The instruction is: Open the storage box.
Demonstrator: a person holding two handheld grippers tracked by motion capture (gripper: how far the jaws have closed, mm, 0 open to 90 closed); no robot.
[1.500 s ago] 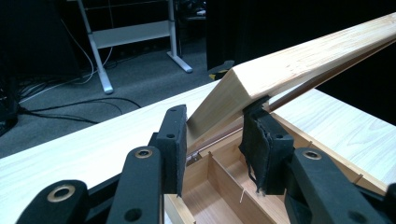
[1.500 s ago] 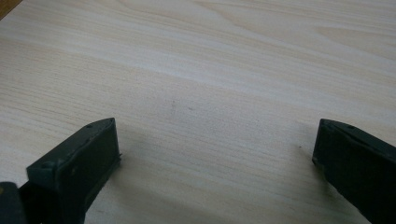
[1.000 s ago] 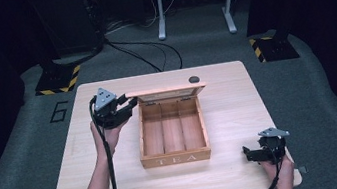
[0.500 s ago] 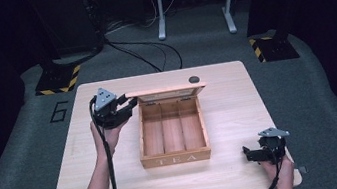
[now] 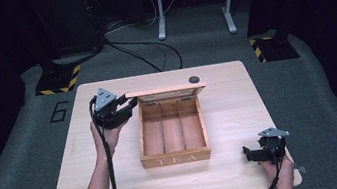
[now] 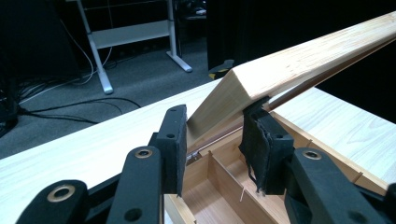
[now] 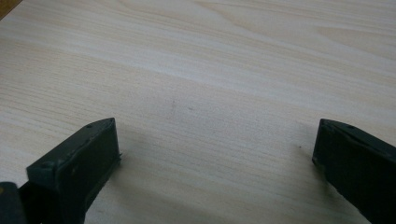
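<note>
Spanning a dark room, pale wooden table (image 5: 229,110); left tongs (image 6: 212,140) clamped on box lid (image 6: 299,65), right tongs (image 7: 215,154) wide apart.

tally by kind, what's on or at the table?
Wooden tea box: 1
Box lid, open, left tool shut on its corner: 1
Tools, with the right tool open: 2
Small dark round thing: 1
Total: 5

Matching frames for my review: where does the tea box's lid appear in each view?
High view: the lid stands raised along the box's far edge, its left corner in the left hand-held gripper.
Left gripper view: the lid slants from centre to upper right, clamped at its corner.
Right gripper view: bare table.
Shared landmark: the light wooden table.
</note>
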